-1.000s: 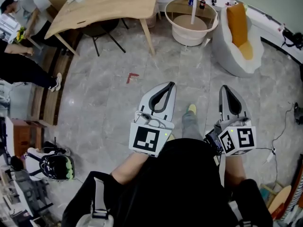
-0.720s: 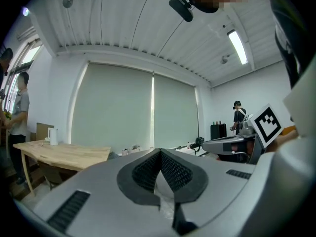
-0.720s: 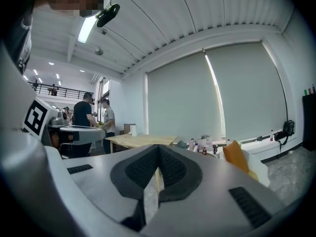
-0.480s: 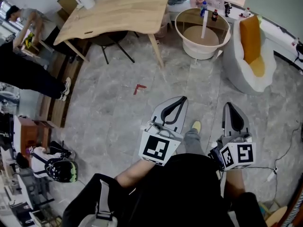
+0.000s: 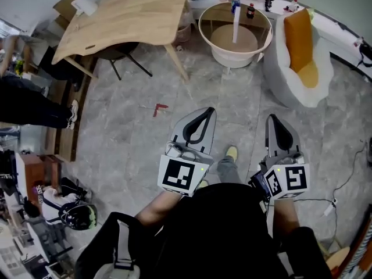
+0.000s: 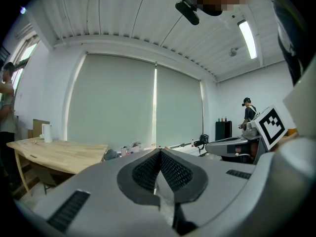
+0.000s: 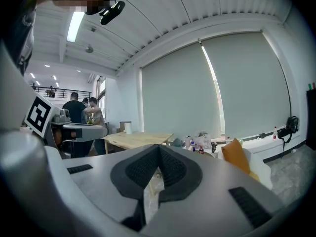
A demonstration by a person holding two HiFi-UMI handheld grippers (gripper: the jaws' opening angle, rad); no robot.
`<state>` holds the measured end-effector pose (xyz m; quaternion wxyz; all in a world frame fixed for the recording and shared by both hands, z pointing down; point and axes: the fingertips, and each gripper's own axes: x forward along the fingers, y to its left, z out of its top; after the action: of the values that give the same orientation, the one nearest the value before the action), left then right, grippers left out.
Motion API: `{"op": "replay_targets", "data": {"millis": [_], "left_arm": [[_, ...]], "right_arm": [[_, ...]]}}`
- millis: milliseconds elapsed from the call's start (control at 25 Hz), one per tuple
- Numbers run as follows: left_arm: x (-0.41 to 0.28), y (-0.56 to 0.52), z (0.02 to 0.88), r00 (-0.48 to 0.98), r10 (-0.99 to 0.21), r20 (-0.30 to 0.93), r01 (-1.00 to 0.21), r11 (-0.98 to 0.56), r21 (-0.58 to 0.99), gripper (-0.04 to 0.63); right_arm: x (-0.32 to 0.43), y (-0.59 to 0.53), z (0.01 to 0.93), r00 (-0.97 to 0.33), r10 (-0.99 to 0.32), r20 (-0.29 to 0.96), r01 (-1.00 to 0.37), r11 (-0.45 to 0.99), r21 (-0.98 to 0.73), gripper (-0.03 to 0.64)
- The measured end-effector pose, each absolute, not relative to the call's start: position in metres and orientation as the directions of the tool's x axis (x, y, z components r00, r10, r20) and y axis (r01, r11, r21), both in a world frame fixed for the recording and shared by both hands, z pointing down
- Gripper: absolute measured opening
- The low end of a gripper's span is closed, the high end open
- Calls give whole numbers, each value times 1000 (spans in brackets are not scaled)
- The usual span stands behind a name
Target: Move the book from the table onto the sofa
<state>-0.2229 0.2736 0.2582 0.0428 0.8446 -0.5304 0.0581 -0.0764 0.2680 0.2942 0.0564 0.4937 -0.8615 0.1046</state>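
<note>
I make out no book in any view. The wooden table (image 5: 128,13) stands at the upper left of the head view, with a white object (image 5: 85,3) on its far corner. A white armchair with an orange cushion (image 5: 299,54) stands at the upper right. My left gripper (image 5: 207,110) and right gripper (image 5: 273,118) are held side by side over the grey floor, well short of both. In the left gripper view the left gripper (image 6: 160,151) has its pads together with nothing between them. The right gripper (image 7: 159,147) looks the same in its own view.
A round white tub-like stand (image 5: 204,31) with bottles on its rim sits between table and armchair. A chair (image 5: 119,45) is under the table. A person in black (image 5: 29,103) stands at the left, with a helmet (image 5: 75,214) on the floor below. A cable (image 5: 343,179) runs at the right.
Both grippers have been carried along over the floor with the person's steps, so the table and armchair shifted in the head view. The jaws stay shut and empty.
</note>
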Motion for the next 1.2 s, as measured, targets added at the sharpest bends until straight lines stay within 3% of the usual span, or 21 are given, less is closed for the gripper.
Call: {"op": "replay_targets", "data": {"millis": [1200], "left_arm": [[-154, 162, 274, 418, -882, 218, -902, -432, -20, 8]], "right_arm": [[1, 158, 316, -506, -834, 219, -862, 476, -176, 12]]}}
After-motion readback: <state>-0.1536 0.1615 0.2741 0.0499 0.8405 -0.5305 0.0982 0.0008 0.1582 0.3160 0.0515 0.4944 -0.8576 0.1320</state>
